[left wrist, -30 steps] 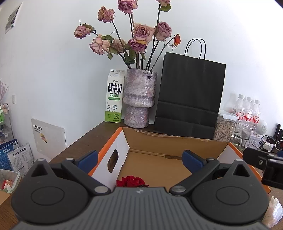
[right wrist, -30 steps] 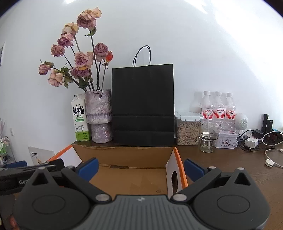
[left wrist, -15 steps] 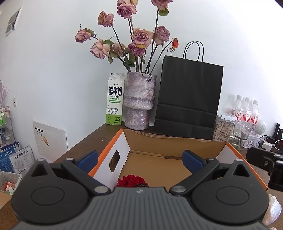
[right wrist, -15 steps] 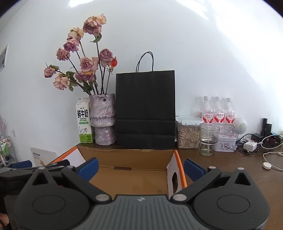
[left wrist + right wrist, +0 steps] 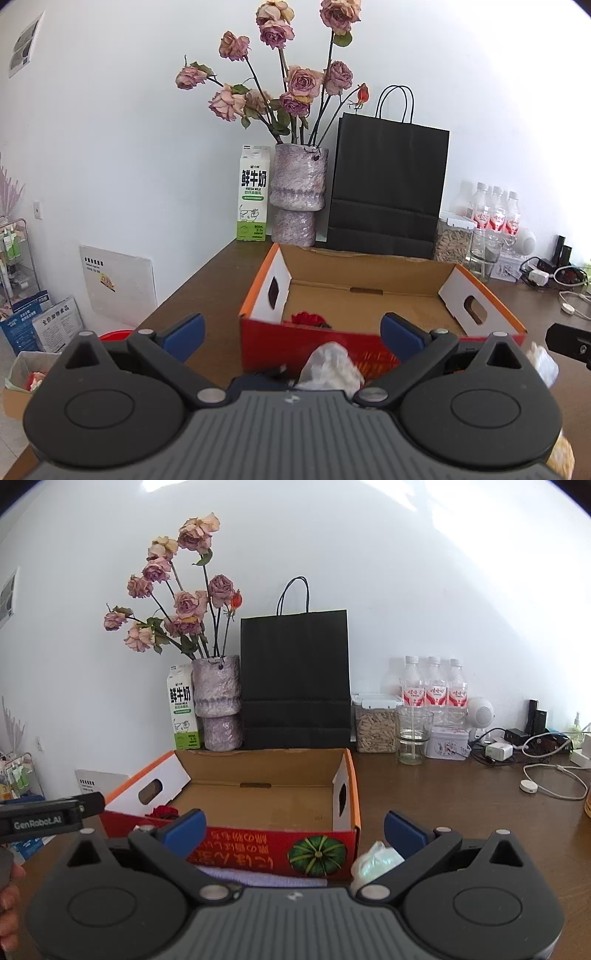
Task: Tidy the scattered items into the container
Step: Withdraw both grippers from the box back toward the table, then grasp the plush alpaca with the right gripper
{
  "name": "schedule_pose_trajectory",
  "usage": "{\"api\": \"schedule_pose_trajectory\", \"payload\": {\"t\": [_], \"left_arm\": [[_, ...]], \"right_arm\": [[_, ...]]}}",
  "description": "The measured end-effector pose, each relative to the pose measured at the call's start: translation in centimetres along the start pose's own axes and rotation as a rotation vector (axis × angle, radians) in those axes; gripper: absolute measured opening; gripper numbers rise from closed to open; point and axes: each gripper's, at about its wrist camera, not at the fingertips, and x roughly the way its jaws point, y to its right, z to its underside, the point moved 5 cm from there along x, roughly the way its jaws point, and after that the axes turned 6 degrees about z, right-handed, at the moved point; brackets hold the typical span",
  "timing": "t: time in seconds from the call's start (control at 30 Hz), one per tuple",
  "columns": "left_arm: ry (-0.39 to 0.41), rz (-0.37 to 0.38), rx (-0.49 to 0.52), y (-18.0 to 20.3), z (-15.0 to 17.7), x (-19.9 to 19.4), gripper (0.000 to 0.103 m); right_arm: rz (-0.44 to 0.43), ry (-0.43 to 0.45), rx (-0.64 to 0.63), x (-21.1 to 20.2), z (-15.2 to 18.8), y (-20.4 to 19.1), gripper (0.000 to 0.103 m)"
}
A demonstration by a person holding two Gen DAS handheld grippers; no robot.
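Left gripper (image 5: 291,334): jaws spread wide, blue pads well apart, nothing held; it hangs over the near table edge, aimed at the box front.
Right gripper (image 5: 295,829): jaws equally wide, empty; it sits lower, close before the box's red front wall.
Crumpled plastic wrap (image 5: 330,365): white, lying on the table just before the box, between the left gripper's fingers in that view.
Pale green bag (image 5: 376,860): crumpled, on the table at the box's near right corner, beside the right gripper's right finger.
Lilac cloth (image 5: 258,877): a flat strip against the foot of the box front, mostly hidden by the gripper body.
Dark item (image 5: 258,378): left of the white wrap; too hidden to identify.
Cardboard box (image 5: 258,840): open, orange-edged, pumpkin printed on its red front; floor mostly bare.
Red rose (image 5: 308,319): inside the box, in its near left corner.
Table (image 5: 461,797): dark wood.
Back row: milk carton (image 5: 253,194), vase of faded roses (image 5: 297,194), black paper bag (image 5: 388,188), seed jar (image 5: 375,725), glass (image 5: 412,734), water bottles (image 5: 434,683).
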Motion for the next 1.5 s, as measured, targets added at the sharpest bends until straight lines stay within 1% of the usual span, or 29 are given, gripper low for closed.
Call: {"api": "schedule_pose_trajectory", "payload": {"t": [0.17, 0.33, 0.43, 0.5, 0.57, 0.67, 0.83, 0.93, 1.03, 1.13, 1.23, 1.3, 1.5], "left_arm": [[-0.001, -0.007, 0.009, -1.3, 1.5, -4.0, 0.103], [-0.026, -0.009, 0.009, -2.2, 3.4, -6.9, 0.103], [-0.049, -0.007, 0.002, -2.7, 4.9, -8.4, 0.103], [-0.077, -0.006, 0.0, -3.0, 5.9, -8.8, 0.103], [-0.1, -0.013, 0.001, -3.4, 6.6, -8.7, 0.103], [-0.124, -0.035, -0.013, -4.0, 7.1, -8.2, 0.103], [-0.131, -0.043, -0.026, -4.7, 7.6, -7.9, 0.103], [-0.143, -0.044, -0.031, -4.9, 8.0, -7.6, 0.103], [-0.155, -0.05, -0.033, -5.0, 8.3, -7.5, 0.103], [-0.152, -0.052, -0.034, -5.1, 8.2, -7.5, 0.103], [-0.149, -0.056, -0.036, -5.2, 8.2, -7.5, 0.103], [-0.154, -0.061, -0.036, -5.3, 8.2, -7.4, 0.103], [-0.159, -0.061, -0.036, -5.3, 8.4, -7.2, 0.103]], "right_arm": [[-0.001, -0.035, 0.001, -3.5, 2.7, 0.9, 0.103], [-0.001, -0.066, -0.02, -6.4, 4.9, 1.0, 0.103], [-0.002, -0.082, -0.034, -7.5, 6.0, 1.0, 0.103], [-0.007, -0.102, -0.034, -7.9, 6.7, 0.9, 0.103], [-0.02, -0.119, -0.034, -7.8, 7.2, 0.8, 0.103], [-0.012, -0.142, -0.033, -7.3, 7.5, 0.6, 0.103], [-0.046, -0.154, -0.049, -7.0, 8.0, -0.1, 0.103], [-0.082, -0.154, -0.067, -6.9, 8.6, -0.7, 0.103], [-0.085, -0.136, -0.087, -6.5, 9.4, -1.2, 0.103], [-0.079, -0.118, -0.112, -5.6, 9.7, -1.5, 0.103], [-0.106, -0.143, -0.148, -4.4, 9.8, -2.0, 0.103], [-0.104, -0.152, -0.166, -3.7, 10.0, -2.2, 0.103], [-0.112, -0.174, -0.152, -2.0, 10.1, -2.3, 0.103]]}}
